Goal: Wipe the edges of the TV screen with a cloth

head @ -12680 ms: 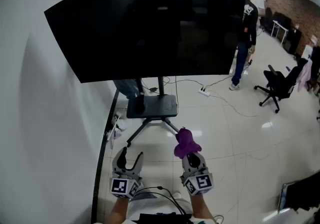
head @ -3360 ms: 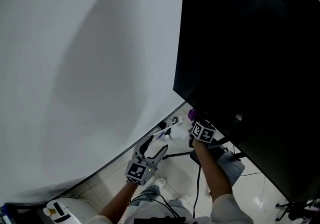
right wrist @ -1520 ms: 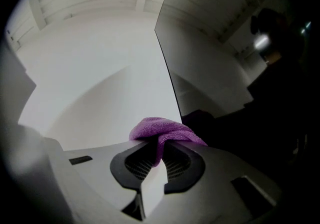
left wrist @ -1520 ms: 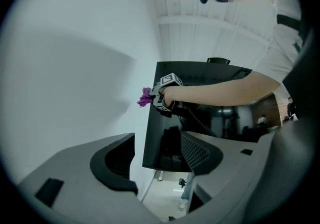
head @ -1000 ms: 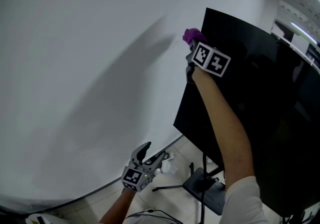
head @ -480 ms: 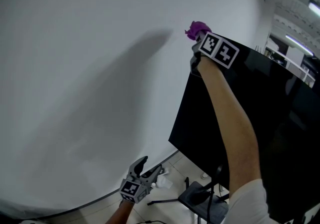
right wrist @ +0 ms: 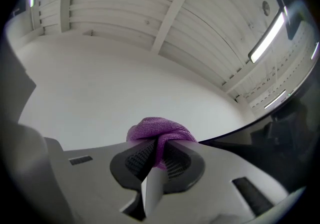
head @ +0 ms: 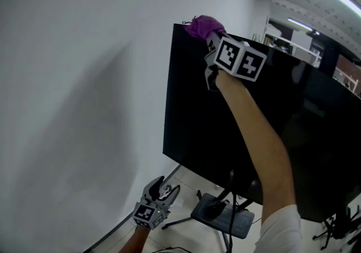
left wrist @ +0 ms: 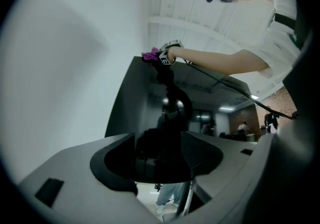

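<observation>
Right claw (head: 211,38) has lifted purple cloth (head: 201,25) onto TV (head: 192,108) top corner.

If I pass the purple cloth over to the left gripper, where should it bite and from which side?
Probably the bunched wad of the purple cloth that bulges past the tips of the right gripper, approached from above the top corner of the TV, opposite that gripper. Its lower fold is already pinched; only the bulge is free.

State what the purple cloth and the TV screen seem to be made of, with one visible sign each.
Purple cloth: probably microfibre or similar soft textile, matte; fuzzy fine weave, bunched folds.
TV screen: glossy black glass or plastic, unclear which; it mirrors room lights.
</observation>
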A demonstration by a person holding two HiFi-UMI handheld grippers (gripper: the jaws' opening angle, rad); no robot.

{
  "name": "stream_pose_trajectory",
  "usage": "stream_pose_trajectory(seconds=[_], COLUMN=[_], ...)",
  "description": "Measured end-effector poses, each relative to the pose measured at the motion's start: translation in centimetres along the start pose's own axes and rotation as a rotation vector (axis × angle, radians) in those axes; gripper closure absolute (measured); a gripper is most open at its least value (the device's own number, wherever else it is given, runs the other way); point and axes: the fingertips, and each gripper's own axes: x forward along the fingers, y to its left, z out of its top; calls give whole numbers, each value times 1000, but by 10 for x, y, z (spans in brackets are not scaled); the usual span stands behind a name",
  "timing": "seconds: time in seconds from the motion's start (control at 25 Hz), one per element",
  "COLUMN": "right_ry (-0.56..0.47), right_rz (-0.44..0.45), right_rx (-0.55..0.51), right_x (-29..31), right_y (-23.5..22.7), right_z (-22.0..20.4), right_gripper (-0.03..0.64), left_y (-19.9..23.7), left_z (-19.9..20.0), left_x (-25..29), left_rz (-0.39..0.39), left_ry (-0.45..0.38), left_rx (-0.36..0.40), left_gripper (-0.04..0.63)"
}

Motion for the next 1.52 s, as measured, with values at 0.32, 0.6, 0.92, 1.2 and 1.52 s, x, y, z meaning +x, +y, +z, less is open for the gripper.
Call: stream_pose_trajectory(seconds=[0.32,0.6,0.92,1.2,1.52], right_ry=[-39,-77,-146,-157,-3], right_rz=[-110,-345,-688,-874,-827], right_rx=[-120,-219,-253,-410,-596], right_x=[-161,-318,-499,-615,-692], right_y=[-79,-169,-275,-301,-262], right_z=[63,135,213,224,86], right_gripper=[572,572,572,571,572], left_y=[-115,-244,-359,-384,-350], left_z=[-41,-58,-74,-85,-80], left_x=[54,89,96,102,124], left_rz=[-275,-542,-772,-809,-674], left_ry=[55,78,113,113,119], left_rx=[4,-31,-60,-47,-75], left_gripper=[319,319,319,319,319])
